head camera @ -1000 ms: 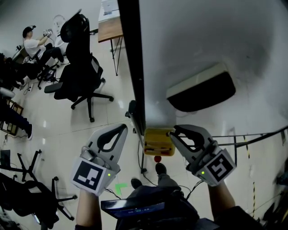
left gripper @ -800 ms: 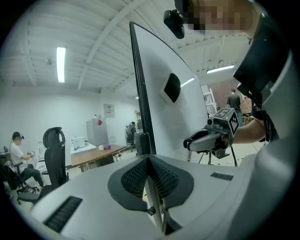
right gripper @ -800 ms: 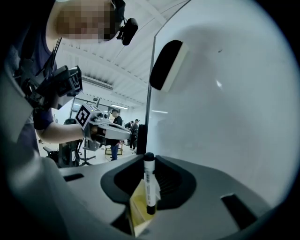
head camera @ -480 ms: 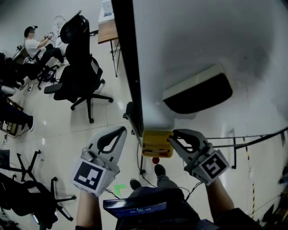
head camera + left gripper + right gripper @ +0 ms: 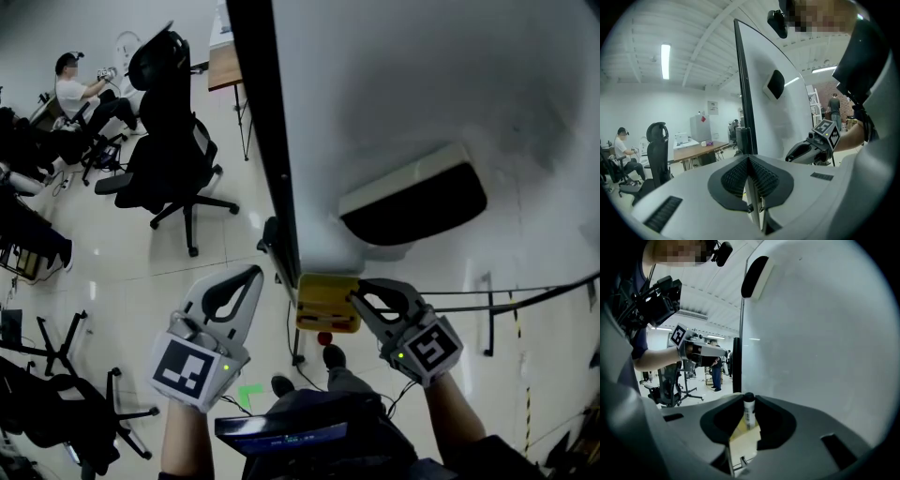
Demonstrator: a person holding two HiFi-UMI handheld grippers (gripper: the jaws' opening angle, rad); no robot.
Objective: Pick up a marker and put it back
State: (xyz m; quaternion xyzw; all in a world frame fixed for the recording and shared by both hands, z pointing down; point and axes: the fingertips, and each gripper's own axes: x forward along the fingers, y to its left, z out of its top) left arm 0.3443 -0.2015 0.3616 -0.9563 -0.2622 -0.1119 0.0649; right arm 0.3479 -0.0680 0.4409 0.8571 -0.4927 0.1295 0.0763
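Observation:
A white marker [image 5: 749, 411] with a black cap stands upright between the jaws of my right gripper [image 5: 749, 400], which is shut on it. It is just above the yellow marker box [image 5: 742, 438]. From the head view, that box [image 5: 325, 302] hangs at the lower edge of the whiteboard [image 5: 422, 94], and my right gripper [image 5: 354, 294] has its tips at the box's right side. The marker itself is hidden there. My left gripper [image 5: 253, 274] hangs left of the box with its jaws closed on nothing, as the left gripper view [image 5: 749, 160] confirms.
A black eraser [image 5: 412, 199] sticks to the whiteboard above the box. A black office chair [image 5: 169, 141], a wooden desk [image 5: 230, 61] and a seated person [image 5: 75, 94] are at the left. Cables [image 5: 525, 291] run at the right. Stands [image 5: 56, 352] occupy the lower left floor.
My right gripper has drifted a little left and down, closer in against the yellow box. The left gripper has stayed where it was.

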